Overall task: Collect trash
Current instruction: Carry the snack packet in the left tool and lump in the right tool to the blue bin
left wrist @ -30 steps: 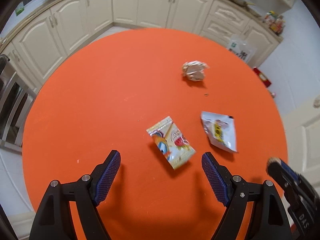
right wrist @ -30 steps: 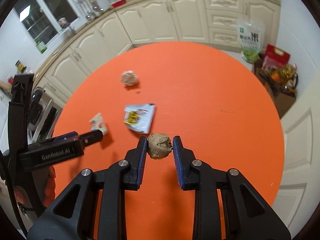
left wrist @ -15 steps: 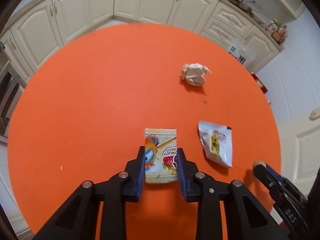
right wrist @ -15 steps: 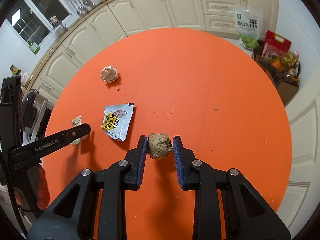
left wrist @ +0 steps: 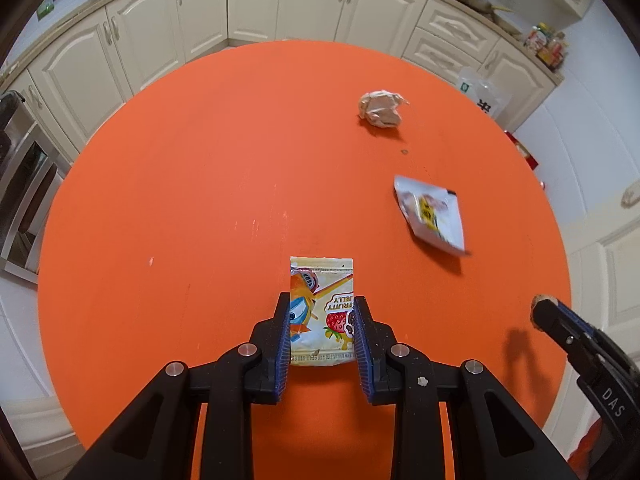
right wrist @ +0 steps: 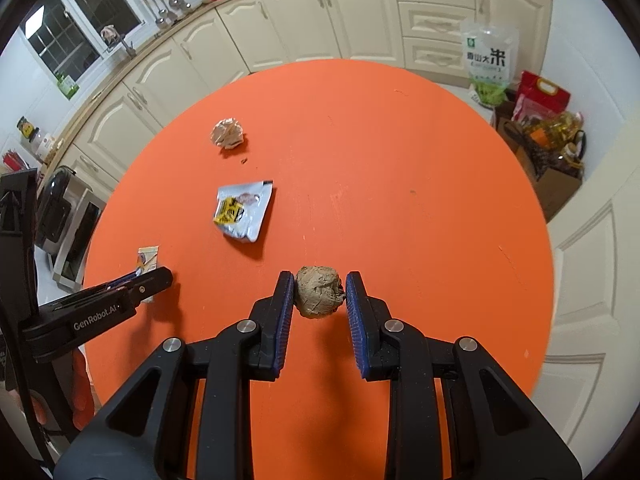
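Broad bare stretch across the left and far side of the round orange table (left wrist: 180, 200), crumpled beige paper ball (left wrist: 380, 109) and silver foil wrapper (left wrist: 430, 212) dotting the right half, well apart, cream cabinets (left wrist: 256, 4) ringing the far edge

The left gripper (left wrist: 322, 322) is clamped tight, blue pads pressed against both side edges of the jelly packet (left wrist: 322, 312), near the front edge of the tabletop (left wrist: 200, 200). Over on the other side, the right gripper (right wrist: 320, 296) has its fingers squeezed onto the brown paper ball (right wrist: 319, 291), pointing toward the far edge.
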The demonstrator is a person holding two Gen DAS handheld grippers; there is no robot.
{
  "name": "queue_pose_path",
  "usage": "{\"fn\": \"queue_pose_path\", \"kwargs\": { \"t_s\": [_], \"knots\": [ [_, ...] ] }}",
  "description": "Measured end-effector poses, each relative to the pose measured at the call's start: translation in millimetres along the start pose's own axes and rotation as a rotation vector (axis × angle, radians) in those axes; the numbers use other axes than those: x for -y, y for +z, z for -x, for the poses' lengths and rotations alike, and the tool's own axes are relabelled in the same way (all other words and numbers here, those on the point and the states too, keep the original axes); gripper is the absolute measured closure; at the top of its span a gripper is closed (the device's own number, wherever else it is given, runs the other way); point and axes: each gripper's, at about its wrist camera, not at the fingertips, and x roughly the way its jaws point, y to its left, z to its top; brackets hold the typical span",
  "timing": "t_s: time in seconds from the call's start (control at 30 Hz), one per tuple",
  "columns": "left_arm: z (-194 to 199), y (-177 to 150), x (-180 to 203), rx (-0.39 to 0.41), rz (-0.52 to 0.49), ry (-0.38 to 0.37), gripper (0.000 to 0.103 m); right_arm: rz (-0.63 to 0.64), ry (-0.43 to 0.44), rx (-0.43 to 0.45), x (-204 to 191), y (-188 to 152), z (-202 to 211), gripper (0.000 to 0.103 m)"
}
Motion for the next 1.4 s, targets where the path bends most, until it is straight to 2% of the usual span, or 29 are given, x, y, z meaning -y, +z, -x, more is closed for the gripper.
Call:
{"fn": "queue_pose_path", "kwargs": {
  "t_s": [0.5,0.77,0.93,1.1,1.4],
  "knots": [
    [58.7,-74.5,19.7,0.091,-0.118,-0.043,0.078,-0.002,-0.038,0.075,-10.2,-68.8,69.0,0.078],
    [85.2,-115.6,51.4,0.112,-0.235,-0.111,0.078,-0.089,-0.093,0.123,12.5,-109.1,110.6,0.078],
    [97.0,-135.8,82.1,0.125,-0.321,-0.147,0.078,-0.173,-0.137,0.171,41.7,-133.0,138.7,0.078],
    [96.6,-150.5,123.1,0.096,-0.415,-0.187,0.078,-0.258,-0.181,0.192,78.1,-151.8,156.1,0.078],
    [65.7,-166.9,201.3,0.033,-0.568,-0.222,0.078,-0.395,-0.268,0.186,148.2,-181.0,172.3,0.078]
  ]
}}
